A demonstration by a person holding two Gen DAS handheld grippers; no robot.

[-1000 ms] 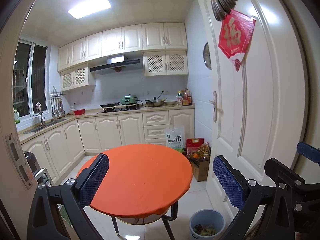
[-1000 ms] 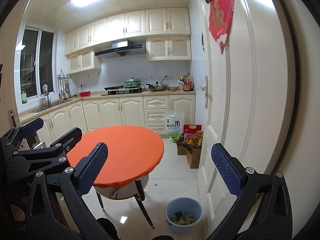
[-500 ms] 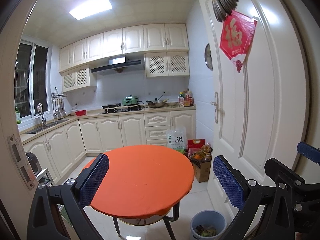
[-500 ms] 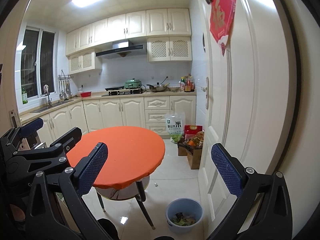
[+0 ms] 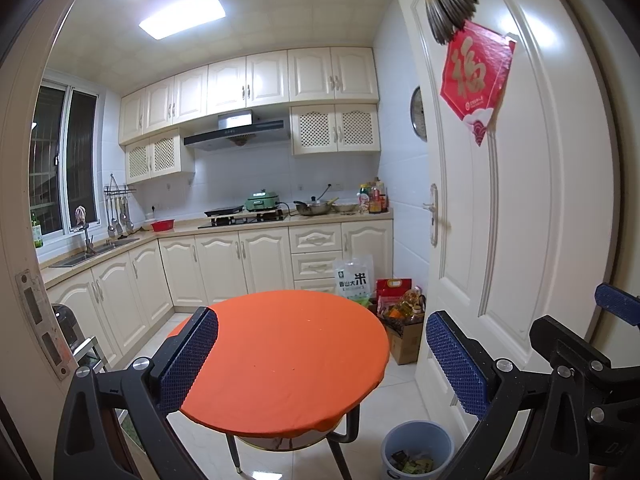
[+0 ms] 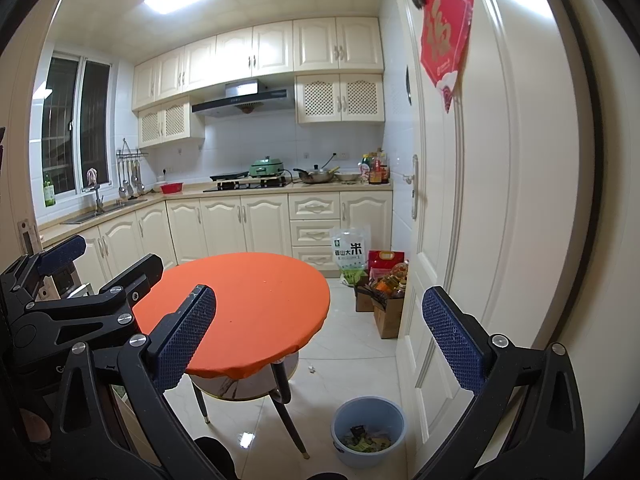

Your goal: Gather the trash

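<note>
While both my left gripper [image 5: 320, 364] and right gripper [image 6: 320, 344] hang spread and empty, the blue bin [image 6: 368, 430] of trash sits low, near right, closer to the right one.

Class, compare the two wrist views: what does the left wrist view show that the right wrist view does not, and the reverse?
Only the left wrist view shows the whole feather fan on the door and the step stool.

Only the right wrist view shows a small white scrap on the floor.

Both show the orange table, the blue bin holding trash, and both open hand-held grippers: left, right.
</note>
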